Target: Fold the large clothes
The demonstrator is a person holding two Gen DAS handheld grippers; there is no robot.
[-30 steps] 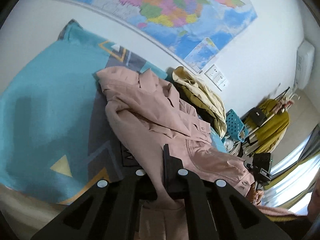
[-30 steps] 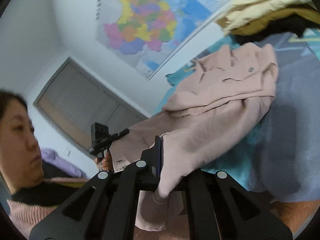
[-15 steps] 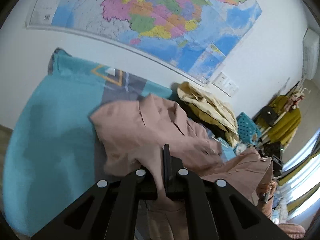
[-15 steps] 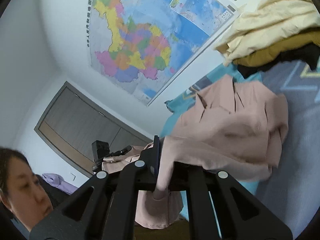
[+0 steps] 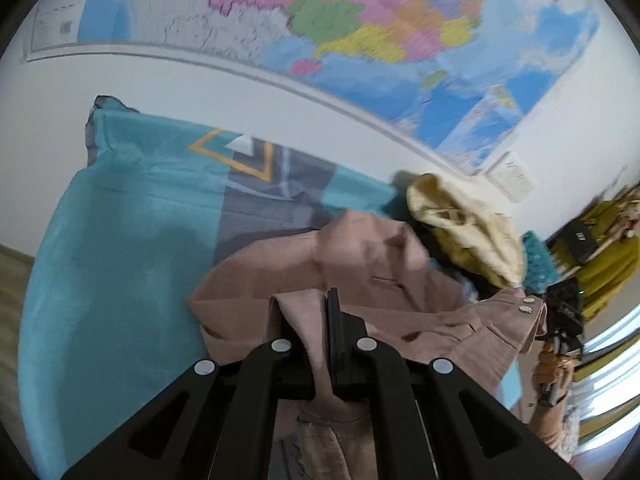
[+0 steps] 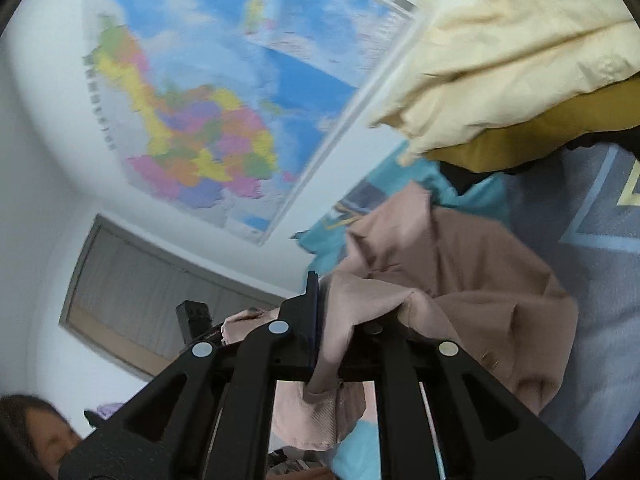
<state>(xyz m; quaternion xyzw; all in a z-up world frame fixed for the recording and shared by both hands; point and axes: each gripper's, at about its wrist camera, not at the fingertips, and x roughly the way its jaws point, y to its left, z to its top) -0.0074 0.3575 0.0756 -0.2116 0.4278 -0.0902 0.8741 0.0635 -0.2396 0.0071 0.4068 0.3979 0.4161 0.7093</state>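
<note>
Here the pink jacket (image 5: 360,264) lies bunched up on the bed (image 5: 120,248), which has a teal and grey cover with yellow lines. The jacket is the thing to go by.

The left hand-held gripper (image 5: 320,320) is shut tight on a fold of the jacket. The pink cloth is squeezed between its two black fingers and hangs down under them. The rest of the jacket spreads out past the fingertips, away from the camera.

The right hand-held gripper (image 6: 344,312) has another part of the pink jacket (image 6: 460,280) between its fingers. Its jaws are opening a little, but the cloth sits between them and drapes over the right finger. More pink cloth hangs down below this gripper.

In the left wrist view, the right hand-held gripper (image 5: 560,320) shows at the right edge of the jacket, with a hand (image 5: 550,368) under it. The jacket's hem with two small snaps is pulled up next to it.

Behind the jacket, by the wall, sits a pile of clothes (image 5: 468,224). The top one is pale yellow, with a mustard one and a dark one under it. The pile is just beside the jacket's far edge.

Above the jacket, a big bright map (image 5: 360,40) hangs on the white wall. A person's head shows low in the right wrist view, well apart from the jacket.
</note>
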